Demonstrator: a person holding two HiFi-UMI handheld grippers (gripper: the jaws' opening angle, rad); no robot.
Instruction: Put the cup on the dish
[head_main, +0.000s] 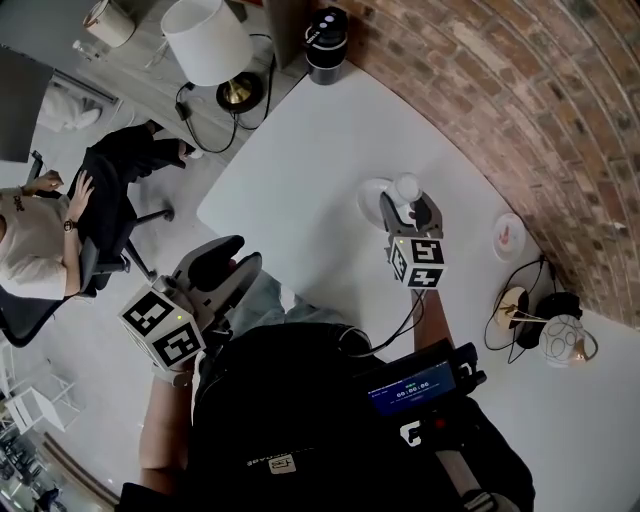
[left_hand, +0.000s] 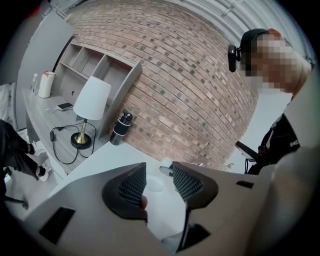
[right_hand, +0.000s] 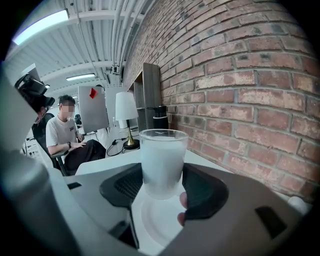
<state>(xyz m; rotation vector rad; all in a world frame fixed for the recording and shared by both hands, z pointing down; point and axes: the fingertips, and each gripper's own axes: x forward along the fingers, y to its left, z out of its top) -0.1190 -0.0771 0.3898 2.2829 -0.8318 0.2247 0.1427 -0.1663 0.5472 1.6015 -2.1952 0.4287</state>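
Head view: right gripper (head_main: 405, 207) gripped the cup (head_main: 407, 186), jaws part-way apart w/ pads on its sides. Cup stood upright over the right part of the round white dish (head_main: 374, 200), on the smooth white table (head_main: 300, 150). Left gripper (head_main: 228, 262) hung off the table's near edge.

Left gripper view: jaws apart, nothing btwn them. Pads were dark and ribbed. Rough brick wall (left_hand: 190, 85) lay beyond.

Right gripper view: cup was a frosted, straight-sided cylinder, long axis vertical, mouth up, w/ a thin smooth rim. The shallow, glossy dish sat directly beneath its base. Couldn't tell whether base touched dish.
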